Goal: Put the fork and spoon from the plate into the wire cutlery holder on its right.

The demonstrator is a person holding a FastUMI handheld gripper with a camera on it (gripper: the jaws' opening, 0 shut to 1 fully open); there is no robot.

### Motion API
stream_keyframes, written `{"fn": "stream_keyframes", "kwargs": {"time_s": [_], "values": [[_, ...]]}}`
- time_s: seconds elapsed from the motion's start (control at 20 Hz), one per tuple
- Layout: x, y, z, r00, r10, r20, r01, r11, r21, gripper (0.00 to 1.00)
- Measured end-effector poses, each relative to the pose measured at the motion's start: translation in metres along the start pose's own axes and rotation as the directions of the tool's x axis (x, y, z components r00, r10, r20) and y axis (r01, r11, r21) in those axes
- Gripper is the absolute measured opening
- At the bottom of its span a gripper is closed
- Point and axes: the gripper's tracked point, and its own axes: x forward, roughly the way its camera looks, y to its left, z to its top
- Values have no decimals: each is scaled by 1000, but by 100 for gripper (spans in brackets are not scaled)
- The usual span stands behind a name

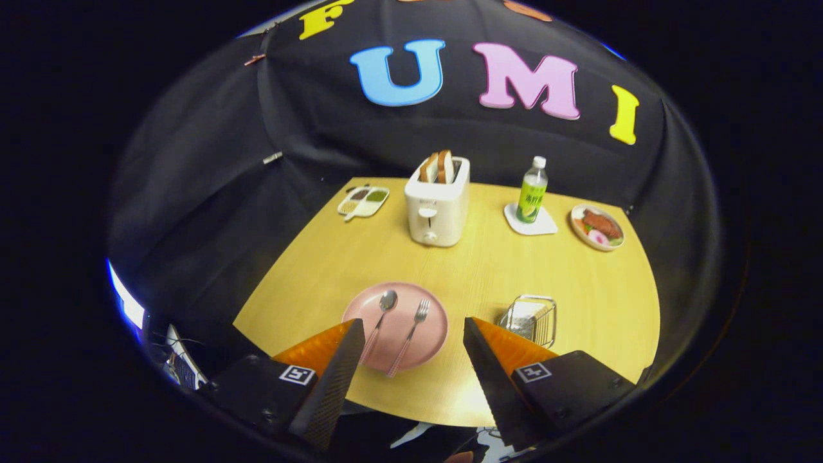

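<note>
Fork (414,326): lies on the pink plate (429,347), on its right half, tines toward the far edge of the table, handle toward the near edge; untouched.
Spoon (382,318): lies on the same plate, just left of the fork and roughly parallel to it, bowl at the far end; its handle end runs behind the left finger's tip.
Plate: sits near the table's (476,270) near edge, about midway along it.
Wire cutlery holder (532,317): stands on the table just right of the plate, apart from it, partly behind the right finger.
Gripper (411,329): fingers spread wide, holding nothing; it hovers above the near edge, with the plate showing between the two fingertips.
Toaster (437,204): white, two bread slices in its slots, toward the far edge, beyond the plate.
Divided dish (363,200): left of the toaster.
Green bottle (532,190): upright on a white coaster (544,225), right of the toaster.
Food plate (597,227): near the far right corner.
</note>
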Motion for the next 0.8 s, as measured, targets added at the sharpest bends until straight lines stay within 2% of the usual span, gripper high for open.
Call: {"fn": "stream_keyframes", "kwargs": {"time_s": [0.1,0.15,0.3,0.4,0.45,0.5,0.7,0.8], "values": [[27,7,-23,996,26,-90,-25,1000,13,93],[40,9,-32,992,30,-126,-28,999,15,86],[75,11,-59,976,24,-215,-22,1000,14,86],[100,10,-74,963,10,-269,-7,1000,12,86],[108,13,-81,957,5,-290,-1,1000,14,78],[117,14,-87,950,-9,-312,11,1000,3,74],[146,14,-113,919,-62,-388,46,998,-52,74],[155,11,-125,904,-97,-416,74,995,-72,62]]}}
